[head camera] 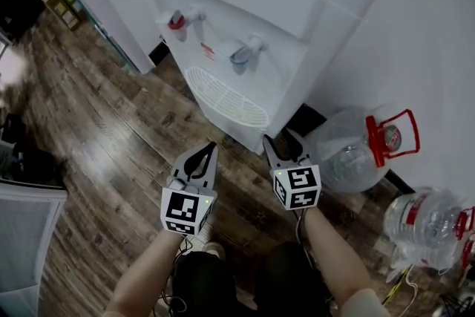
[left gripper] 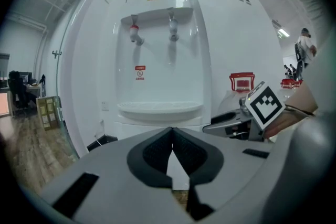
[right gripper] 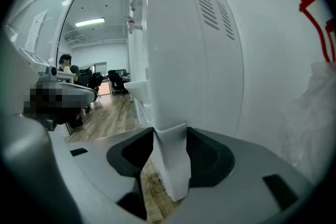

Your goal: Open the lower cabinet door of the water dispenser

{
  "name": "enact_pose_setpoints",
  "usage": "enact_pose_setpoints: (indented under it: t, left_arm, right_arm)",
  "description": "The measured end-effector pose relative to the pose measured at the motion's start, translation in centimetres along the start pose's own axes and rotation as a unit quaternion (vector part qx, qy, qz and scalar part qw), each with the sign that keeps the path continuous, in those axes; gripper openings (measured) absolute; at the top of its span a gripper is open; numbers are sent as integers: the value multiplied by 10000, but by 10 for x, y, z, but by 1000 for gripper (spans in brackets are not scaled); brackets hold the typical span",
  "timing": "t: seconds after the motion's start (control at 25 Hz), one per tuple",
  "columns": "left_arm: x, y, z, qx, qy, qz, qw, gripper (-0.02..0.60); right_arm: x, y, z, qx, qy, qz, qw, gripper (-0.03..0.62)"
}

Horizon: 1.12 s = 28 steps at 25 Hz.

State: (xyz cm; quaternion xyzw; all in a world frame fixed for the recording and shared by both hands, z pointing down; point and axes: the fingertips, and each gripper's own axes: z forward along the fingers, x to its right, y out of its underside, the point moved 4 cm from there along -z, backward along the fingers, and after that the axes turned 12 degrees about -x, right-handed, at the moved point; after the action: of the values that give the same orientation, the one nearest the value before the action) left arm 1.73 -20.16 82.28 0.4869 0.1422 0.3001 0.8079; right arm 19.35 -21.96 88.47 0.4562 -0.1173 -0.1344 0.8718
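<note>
The white water dispenser (head camera: 252, 26) stands against the wall, with a red tap (head camera: 177, 20), a blue tap (head camera: 243, 56) and a drip tray (head camera: 226, 96). Its lower cabinet door (left gripper: 157, 124) sits below the tray. My right gripper (head camera: 280, 143) is low at the cabinet's right front corner. In the right gripper view (right gripper: 170, 152) both pads press on the door's white vertical edge (right gripper: 176, 186). My left gripper (head camera: 208, 154) hangs a little in front of the cabinet, touching nothing. Its jaws (left gripper: 172, 136) are shut and hold nothing.
A large clear water bottle (head camera: 345, 152) with a red handle (head camera: 393, 134) lies on the floor right of the dispenser, close to my right gripper. Another bottle (head camera: 430, 223) lies further right. A glass partition (head camera: 89, 4) stands to the left. The floor is wood planks (head camera: 111, 137).
</note>
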Motion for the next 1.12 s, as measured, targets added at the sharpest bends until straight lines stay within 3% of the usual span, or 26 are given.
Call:
enact_pose_setpoints:
  t: [0.28,0.48,0.68,0.96,1.12]
  left_arm:
    - [4,6,-2,-59,95,-12,9999,6]
    - [0,15,-6,-123,122,-38,9998,6]
    - [-9,23,-7,-256,67,-131,9996,6]
    - [-31,38,-37,-551,-190,-351,9977,6]
    - [-57,46,-67,-751,-419,-786,9932,6]
  right_arm:
    - [0,-2,-4,-157,-160,125,9997,194]
    - [-8,0,-9,-385,-396,-337,9979,189]
    - [-55,5,-11,-562,-719,-1018,9906,190]
    - [-108,6,0,-873,-1014,-760,9881,198]
    - [-134,8,1,-1244,-1096,-407,9853,212]
